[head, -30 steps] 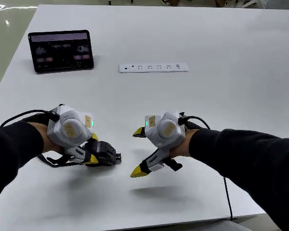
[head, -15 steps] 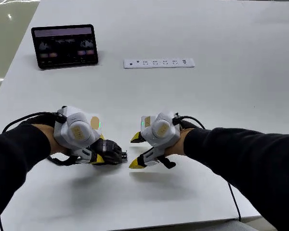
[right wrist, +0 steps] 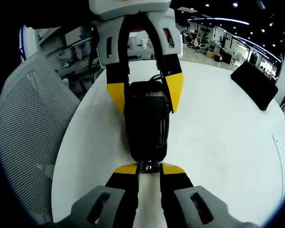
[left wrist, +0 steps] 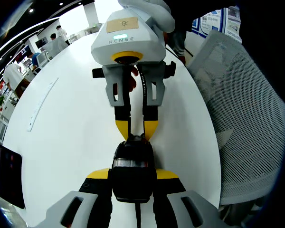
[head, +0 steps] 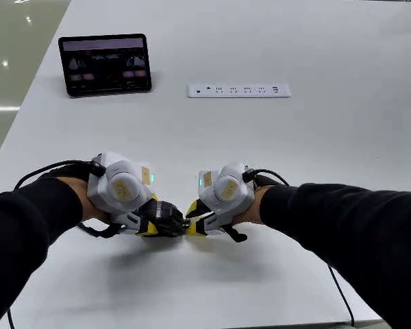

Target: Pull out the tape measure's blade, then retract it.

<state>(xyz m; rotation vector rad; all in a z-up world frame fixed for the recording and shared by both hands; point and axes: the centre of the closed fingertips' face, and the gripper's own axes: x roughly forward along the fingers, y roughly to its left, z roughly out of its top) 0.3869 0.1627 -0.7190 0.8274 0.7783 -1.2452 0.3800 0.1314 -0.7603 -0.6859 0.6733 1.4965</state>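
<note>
A black tape measure point(head: 166, 218) sits on the white table, and my left gripper point(head: 151, 223) is shut on its case. In the left gripper view the case point(left wrist: 133, 173) fills the gap between my yellow fingertips point(left wrist: 98, 174). My right gripper point(head: 192, 225) faces it from the right, its narrow jaws closed on the blade's end hook point(right wrist: 149, 166) at the front of the case point(right wrist: 147, 121). The right gripper point(left wrist: 136, 129) meets the case head-on in the left gripper view. No blade is drawn out.
A tablet point(head: 105, 64) stands at the table's far left and a white power strip point(head: 239, 90) lies at the far middle. A mesh office chair point(left wrist: 247, 123) is beside the table's near edge. Cables trail from both grippers.
My right gripper has moved left to the tape measure's front and narrowed from wide open onto the hook. The left gripper kept its hold. The head camera shifted.
</note>
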